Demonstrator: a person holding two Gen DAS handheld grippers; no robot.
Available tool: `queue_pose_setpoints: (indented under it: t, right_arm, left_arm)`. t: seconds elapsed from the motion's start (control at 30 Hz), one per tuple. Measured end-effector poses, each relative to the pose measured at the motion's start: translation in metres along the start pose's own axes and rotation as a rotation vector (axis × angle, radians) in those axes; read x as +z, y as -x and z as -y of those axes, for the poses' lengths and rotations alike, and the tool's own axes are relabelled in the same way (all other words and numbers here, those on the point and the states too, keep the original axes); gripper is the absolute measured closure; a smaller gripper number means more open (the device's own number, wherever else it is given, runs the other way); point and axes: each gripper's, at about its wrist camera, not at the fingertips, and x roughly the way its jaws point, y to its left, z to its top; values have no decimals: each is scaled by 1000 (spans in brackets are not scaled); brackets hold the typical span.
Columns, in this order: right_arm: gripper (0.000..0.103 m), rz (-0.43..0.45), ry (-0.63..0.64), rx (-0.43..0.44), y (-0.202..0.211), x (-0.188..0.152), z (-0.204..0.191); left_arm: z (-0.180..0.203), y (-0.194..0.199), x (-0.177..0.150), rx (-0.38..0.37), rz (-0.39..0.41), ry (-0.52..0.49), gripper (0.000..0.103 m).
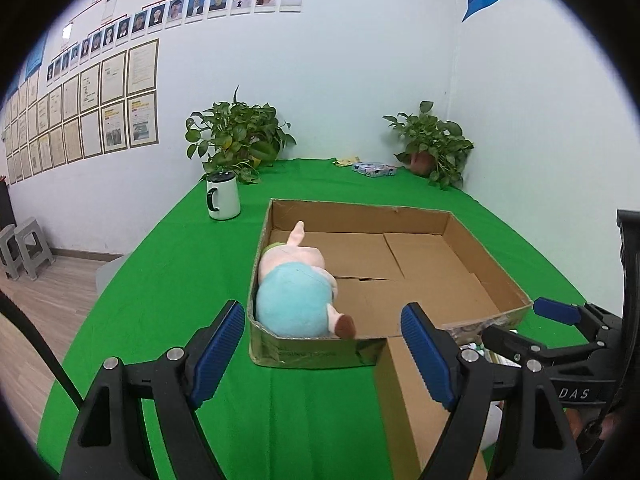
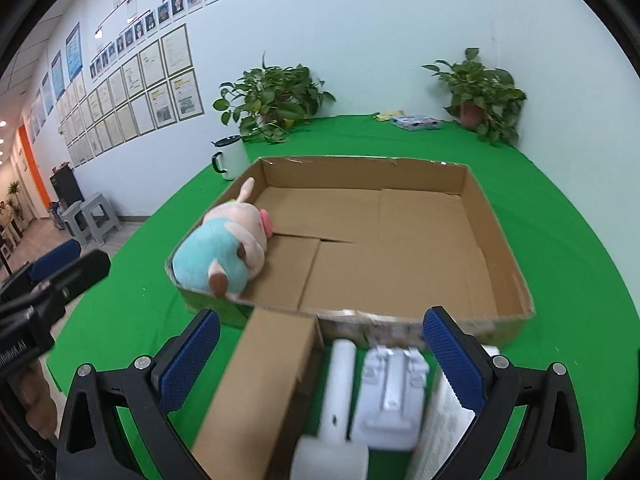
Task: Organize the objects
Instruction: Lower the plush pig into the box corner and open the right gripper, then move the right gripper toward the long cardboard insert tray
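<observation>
A shallow cardboard tray (image 1: 360, 206) (image 2: 360, 160) lies on the green table. A plush pig (image 1: 296, 292) (image 2: 228, 248) in a light blue outfit lies in its near left corner. My left gripper (image 1: 324, 356) is open just short of the tray's front wall, with nothing between its blue pads. My right gripper (image 2: 322, 360) is wide open above loose items in front of the tray: a small brown box (image 2: 264, 384), a white tube (image 2: 340, 392), a white plastic piece (image 2: 394, 392) and a printed pack (image 2: 444, 432). Its pads touch none of them.
A white mug (image 1: 223, 200) with a black lid stands left of the tray. Two potted plants (image 1: 240, 136) (image 1: 432, 144) and a tissue pack (image 1: 374, 169) sit along the back wall. Grey stools (image 1: 24, 252) stand on the floor to the left. The table's rounded edge runs near left.
</observation>
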Motion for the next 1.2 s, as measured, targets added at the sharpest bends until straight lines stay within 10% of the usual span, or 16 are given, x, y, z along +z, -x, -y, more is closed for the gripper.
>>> queue_pose_setpoints:
  t: [1.2]
  right_arm:
    - [11, -92, -17, 101, 24, -52, 32]
  left_arm:
    - [47, -19, -38, -146, -216, -1, 26]
